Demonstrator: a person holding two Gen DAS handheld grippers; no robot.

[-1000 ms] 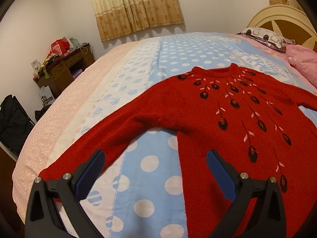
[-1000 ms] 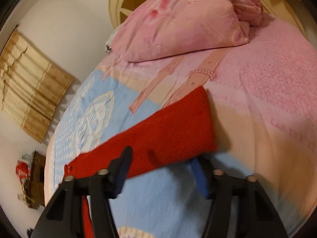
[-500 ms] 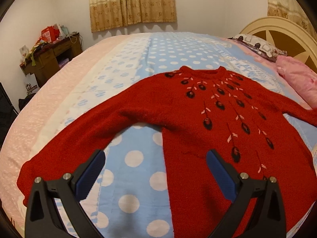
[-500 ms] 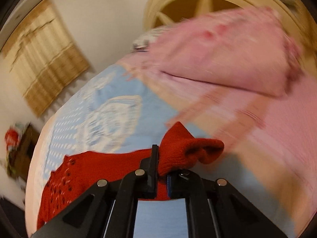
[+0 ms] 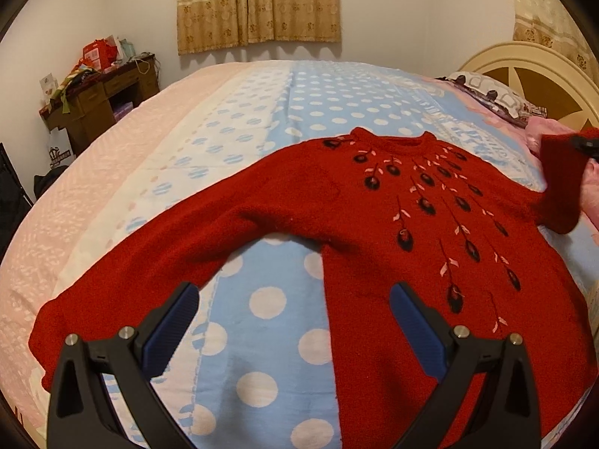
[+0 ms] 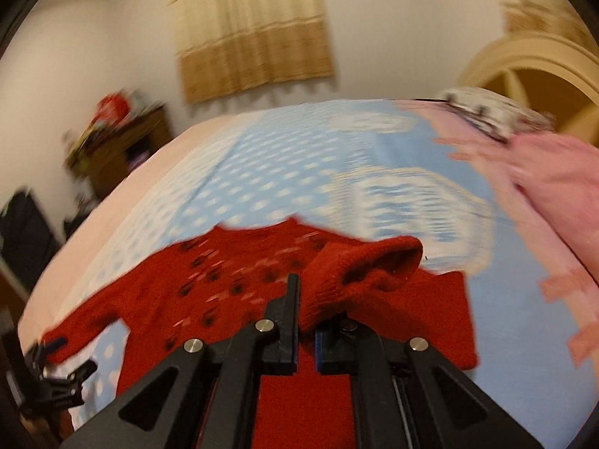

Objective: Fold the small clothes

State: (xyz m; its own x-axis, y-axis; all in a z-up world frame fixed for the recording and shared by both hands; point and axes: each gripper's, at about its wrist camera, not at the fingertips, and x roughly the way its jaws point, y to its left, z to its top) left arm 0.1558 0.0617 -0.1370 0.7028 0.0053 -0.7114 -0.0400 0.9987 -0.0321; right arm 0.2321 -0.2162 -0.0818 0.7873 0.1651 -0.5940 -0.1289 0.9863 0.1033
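Note:
A red knitted sweater (image 5: 374,224) with dark leaf patterns lies flat, front up, on the bed. My left gripper (image 5: 292,321) is open and empty, hovering over the blue spotted cover between the near sleeve (image 5: 131,280) and the sweater's body. My right gripper (image 6: 307,321) is shut on the cuff of the other sleeve (image 6: 359,273) and holds it lifted over the sweater. That raised sleeve also shows in the left wrist view (image 5: 561,183) at the far right.
The bed cover (image 5: 269,336) is blue with white dots, pink at the left. A pink pillow (image 6: 554,172) and the cream headboard (image 5: 531,71) are at the right. A cluttered wooden desk (image 5: 97,97) stands at the far left by the wall.
My right gripper closed on the right sleeve's cuff, lifted it and swung it left toward the sweater's body. My left gripper stayed open and shifted its view slightly.

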